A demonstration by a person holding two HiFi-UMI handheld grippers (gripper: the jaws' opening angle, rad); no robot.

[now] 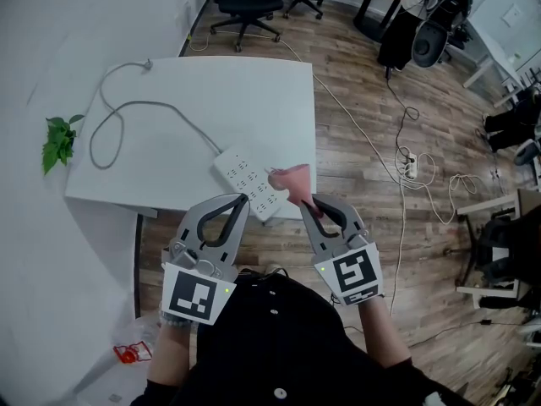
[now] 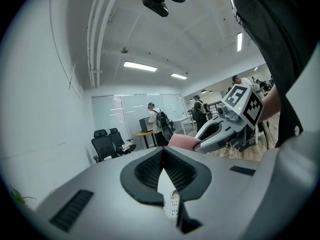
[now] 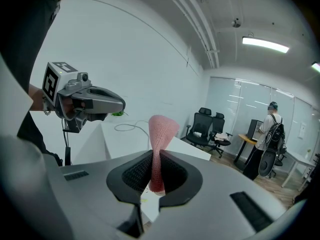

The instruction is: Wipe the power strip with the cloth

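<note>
The one white power strip lies flat on the surface near its front right corner. In the head view its long axis runs diagonally, the far end toward the upper left and the near end toward the lower right, close to the edge. A single grey cable leaves the far end, loops across the surface and ends in a plug near the back left.

There is one pink cloth. The right gripper is clamped on it, the fabric pinched between the jaws and flaring out past their tips, just above the near end of the power strip. The left gripper has its jaws together at the tips with nothing between them and hovers just beside the power strip.

The surface is a plain white table. A small green plant shows at its left edge. The floor is wood plank, with two black office chairs beyond the table and cables trailing along the right.
</note>
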